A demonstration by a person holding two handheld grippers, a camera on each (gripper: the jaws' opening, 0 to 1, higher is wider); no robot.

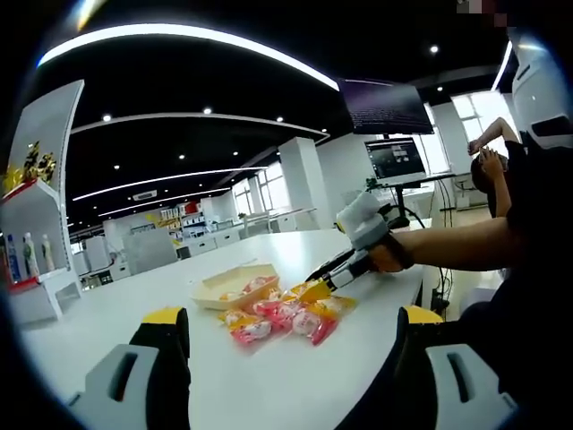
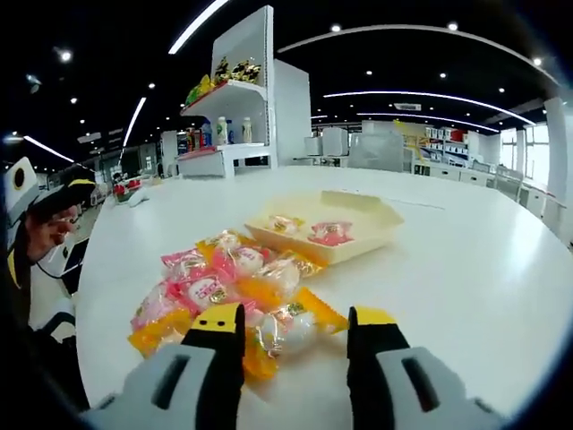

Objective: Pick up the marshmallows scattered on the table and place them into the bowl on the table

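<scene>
Several marshmallow packets [image 1: 282,315], wrapped in pink, yellow and orange, lie in a pile on the white table [image 1: 107,313]. Just behind the pile is a shallow cream bowl [image 1: 235,285] with a few packets inside. My left gripper [image 1: 292,315] is open and wide, held back from the pile. My right gripper [image 1: 315,284], held by a hand, reaches in from the right with its tips at the pile's edge. In the right gripper view, my right gripper [image 2: 295,321] is open with its jaws on either side of an orange-and-white packet [image 2: 285,330]. The bowl [image 2: 376,219] holds pink packets [image 2: 331,233].
The table's rounded edge [image 2: 98,358] runs close on the left of the right gripper view. Beyond it are a person [image 2: 45,237] and my left gripper [image 2: 67,193]. A white shelf unit [image 2: 242,107] stands behind the table. A monitor [image 1: 396,159] is at the far right.
</scene>
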